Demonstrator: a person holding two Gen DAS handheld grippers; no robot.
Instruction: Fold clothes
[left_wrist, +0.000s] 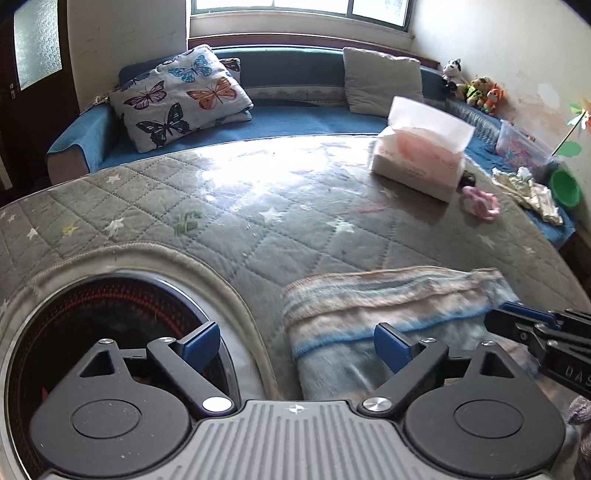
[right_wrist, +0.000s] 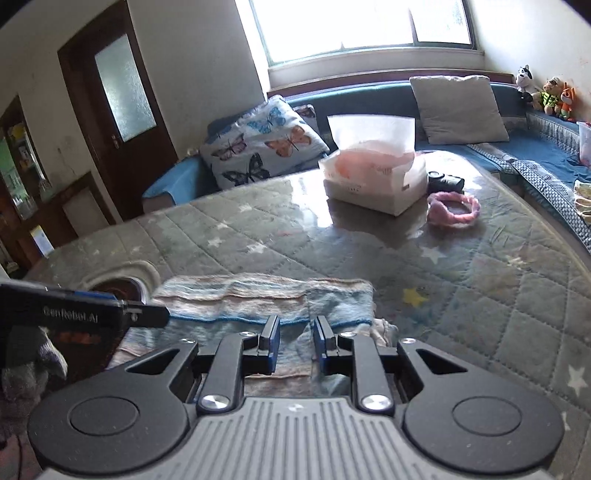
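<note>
Cloth (left_wrist: 388, 306), striped and folded, lay on my desk (left_wrist: 258, 206). My left hand-held gripper (left_wrist: 295, 345) tilted downward, gaping wide at its seven o'clock corner; my right hand-held gripper (right_wrist: 295, 338) hovered narrow, gripping nothing.

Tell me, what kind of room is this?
Most likely a home living room. A blue sofa with a butterfly cushion runs under the window, soft toys sit in the corner, and a tissue box stands on the quilt-covered table.
</note>
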